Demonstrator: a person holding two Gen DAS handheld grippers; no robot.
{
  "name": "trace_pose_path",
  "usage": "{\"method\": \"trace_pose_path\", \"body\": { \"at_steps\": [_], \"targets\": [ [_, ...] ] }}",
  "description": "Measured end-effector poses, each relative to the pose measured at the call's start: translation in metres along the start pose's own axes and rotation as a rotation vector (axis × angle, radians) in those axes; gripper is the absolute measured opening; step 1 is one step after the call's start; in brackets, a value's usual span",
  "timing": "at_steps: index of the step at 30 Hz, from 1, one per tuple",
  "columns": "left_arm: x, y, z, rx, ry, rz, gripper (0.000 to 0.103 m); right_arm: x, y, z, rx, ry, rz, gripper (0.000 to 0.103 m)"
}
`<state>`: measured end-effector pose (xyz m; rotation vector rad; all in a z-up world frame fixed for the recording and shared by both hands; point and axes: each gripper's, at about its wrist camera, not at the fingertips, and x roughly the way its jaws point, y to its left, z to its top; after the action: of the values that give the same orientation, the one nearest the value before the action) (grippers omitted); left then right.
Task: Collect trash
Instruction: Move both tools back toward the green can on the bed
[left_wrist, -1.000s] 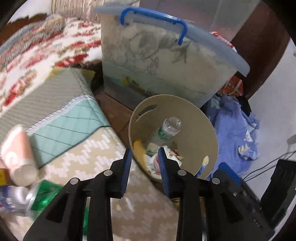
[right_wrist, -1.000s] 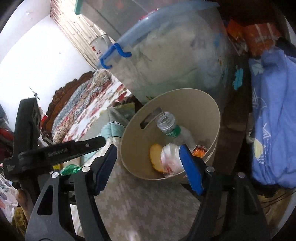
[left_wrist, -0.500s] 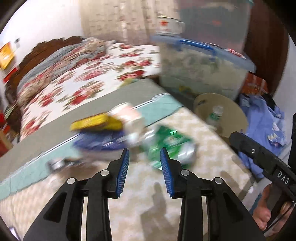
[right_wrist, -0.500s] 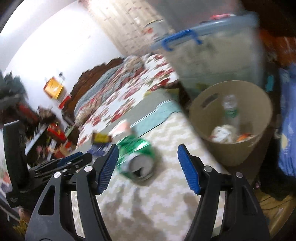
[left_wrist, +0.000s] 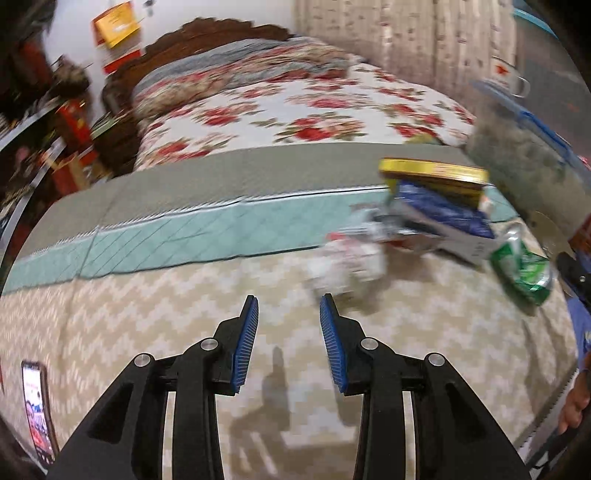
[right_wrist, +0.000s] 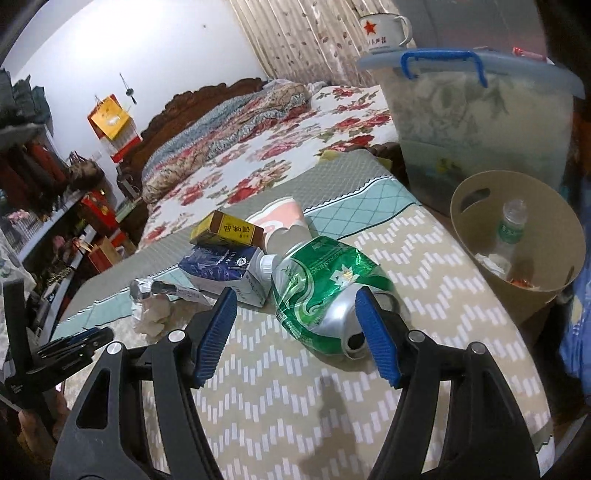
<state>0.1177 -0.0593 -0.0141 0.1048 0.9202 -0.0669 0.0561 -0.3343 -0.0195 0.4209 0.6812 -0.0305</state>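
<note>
A crushed green can lies on the zigzag mat, and my open right gripper straddles its near end without closing. Behind it lie a blue-white carton, a yellow box, a pink paper cup and crumpled tissue with foil. A beige bin with a plastic bottle stands at the right. My left gripper is open and empty, just short of the crumpled tissue; the can and boxes are to its right.
A clear storage tub with a blue handle and a mug on top stands behind the bin. A floral bed lies beyond. A phone lies on the mat at the lower left. Blue cloth is at the right.
Both grippers swung away from the bin toward the trash pile on the mat. The right gripper now straddles the green can; the left now faces the tissue.
</note>
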Motion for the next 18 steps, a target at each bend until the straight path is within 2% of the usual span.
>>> {"method": "trace_pose_path", "body": {
  "at_steps": [10,14,18],
  "targets": [
    [0.011,0.036,-0.007,-0.067,0.011,0.033,0.033,0.015,0.024,0.001,-0.095,-0.002,-0.114,0.072],
    [0.014,0.049,-0.011,-0.089,0.006,0.072,0.033,0.019,0.027,0.003,-0.127,-0.011,-0.168,0.072],
    [0.015,0.064,-0.015,-0.114,0.006,0.107,0.033,0.014,0.027,0.006,-0.13,-0.041,-0.181,0.072]
  ]
}}
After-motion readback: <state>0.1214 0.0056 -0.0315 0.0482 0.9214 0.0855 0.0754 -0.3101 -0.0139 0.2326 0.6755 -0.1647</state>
